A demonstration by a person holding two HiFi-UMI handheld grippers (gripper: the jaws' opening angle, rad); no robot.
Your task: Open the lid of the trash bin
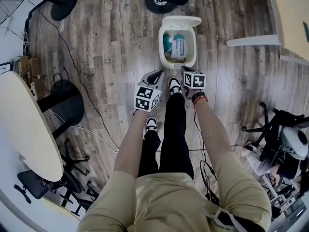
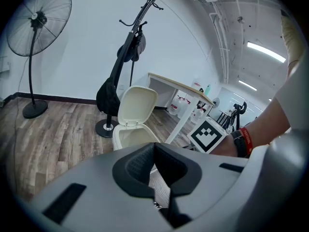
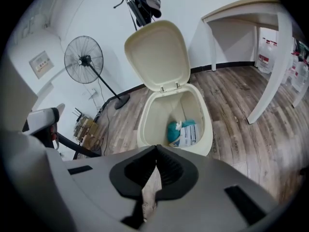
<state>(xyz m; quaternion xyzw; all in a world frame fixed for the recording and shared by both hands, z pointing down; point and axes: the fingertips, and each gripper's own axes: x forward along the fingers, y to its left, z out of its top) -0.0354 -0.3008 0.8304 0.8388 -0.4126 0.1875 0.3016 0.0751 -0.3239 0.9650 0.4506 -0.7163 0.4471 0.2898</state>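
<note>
Left hand-held gripper and right hand-held gripper are both pinched closed on nothing, just short of the trash bin on the floor, its lid flipped up, teal stuff inside hard to make out.

A floor of grey-brown wooden planks is seen, on which a cream trash bin is stood with its lid raised, just ahead of two black-and-white shoes. Beyond the bin the round black base of a coat stand is set, and well to its left the round black base of a standing fan. A thin black cable is trailed across the planks from near the fan base.
</note>
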